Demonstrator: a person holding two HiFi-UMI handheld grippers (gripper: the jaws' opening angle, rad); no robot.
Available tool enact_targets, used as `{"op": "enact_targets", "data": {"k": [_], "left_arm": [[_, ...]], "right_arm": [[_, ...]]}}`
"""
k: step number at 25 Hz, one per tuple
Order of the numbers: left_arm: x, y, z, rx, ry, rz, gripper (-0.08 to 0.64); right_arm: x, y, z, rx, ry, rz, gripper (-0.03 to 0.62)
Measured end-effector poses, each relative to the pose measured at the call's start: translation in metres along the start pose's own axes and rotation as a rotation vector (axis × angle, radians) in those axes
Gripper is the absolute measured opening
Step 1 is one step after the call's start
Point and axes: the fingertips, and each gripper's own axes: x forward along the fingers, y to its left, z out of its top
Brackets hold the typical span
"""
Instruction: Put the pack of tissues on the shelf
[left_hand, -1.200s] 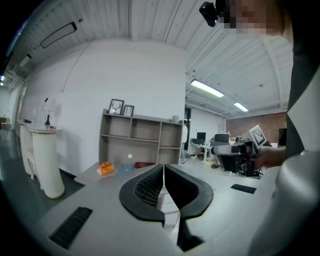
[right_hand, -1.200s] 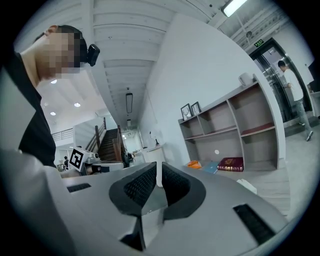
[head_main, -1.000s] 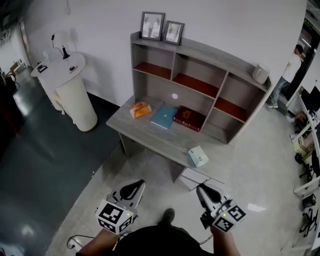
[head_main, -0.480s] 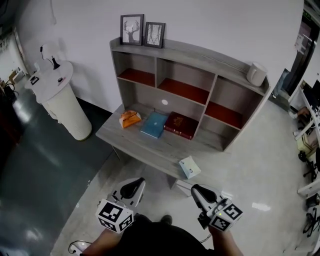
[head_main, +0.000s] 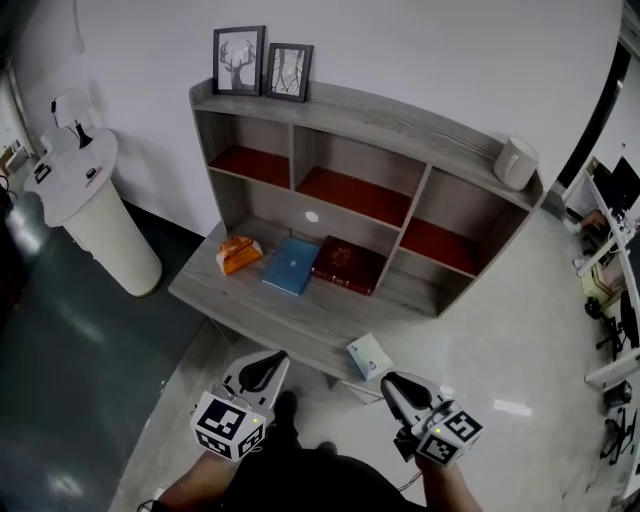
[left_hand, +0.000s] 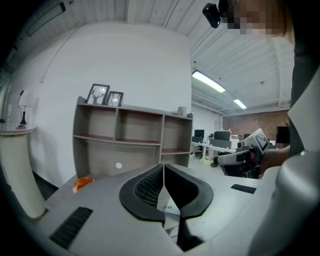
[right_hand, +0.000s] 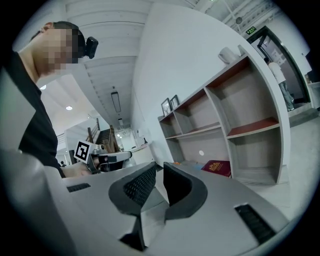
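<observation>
The pack of tissues (head_main: 369, 356), pale blue-green, lies at the front edge of the grey desk (head_main: 300, 315), right of its middle. Over the desk rises a grey shelf unit (head_main: 365, 150) with red-lined compartments. My left gripper (head_main: 263, 370) hangs low in front of the desk, shut and holding nothing. My right gripper (head_main: 394, 387) is shut and empty too, just below and right of the pack. In the left gripper view the jaws (left_hand: 163, 172) meet, with the shelf (left_hand: 130, 135) far ahead. The right gripper view shows its jaws (right_hand: 159, 172) closed, pointing toward the shelf (right_hand: 235, 115).
On the desk lie an orange packet (head_main: 238, 253), a blue book (head_main: 291, 265) and a dark red book (head_main: 347, 265). Two picture frames (head_main: 262, 64) and a white cylinder (head_main: 516, 162) stand on the shelf top. A white pedestal (head_main: 90, 215) stands at the left.
The desk and shelf have grown larger and slid left and down in the head view as I came closer. Both grippers stay shut and low in front of me.
</observation>
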Motion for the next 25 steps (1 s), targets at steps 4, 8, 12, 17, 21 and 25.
{"op": "enact_targets", "data": {"k": [4,8,12,17,21,25], "left_arm": [[0.032,0.045,0.014,0.007,-0.006,-0.032,0.021],[0.060,0.085,0.021,0.015,-0.006,-0.087,0.021],[0.086,0.119,0.020,0.036,0.016,-0.144,0.021],[0.113,0.143,0.019,0.044,0.028,-0.207,0.020],[0.135,0.147,0.018,0.026,0.018,-0.216,0.018],[0.158,0.137,0.013,0.004,0.038,-0.240,0.017]], "right_arm": [[0.044,-0.021,0.011,0.008,0.000,-0.037,0.021],[0.094,-0.034,0.021,0.013,-0.005,-0.064,0.021],[0.130,-0.048,0.031,0.016,-0.004,-0.118,0.021],[0.152,-0.062,0.031,0.023,-0.004,-0.195,0.021],[0.151,-0.074,0.022,0.039,0.013,-0.242,0.021],[0.134,-0.090,0.015,0.057,0.012,-0.299,0.023]]}}
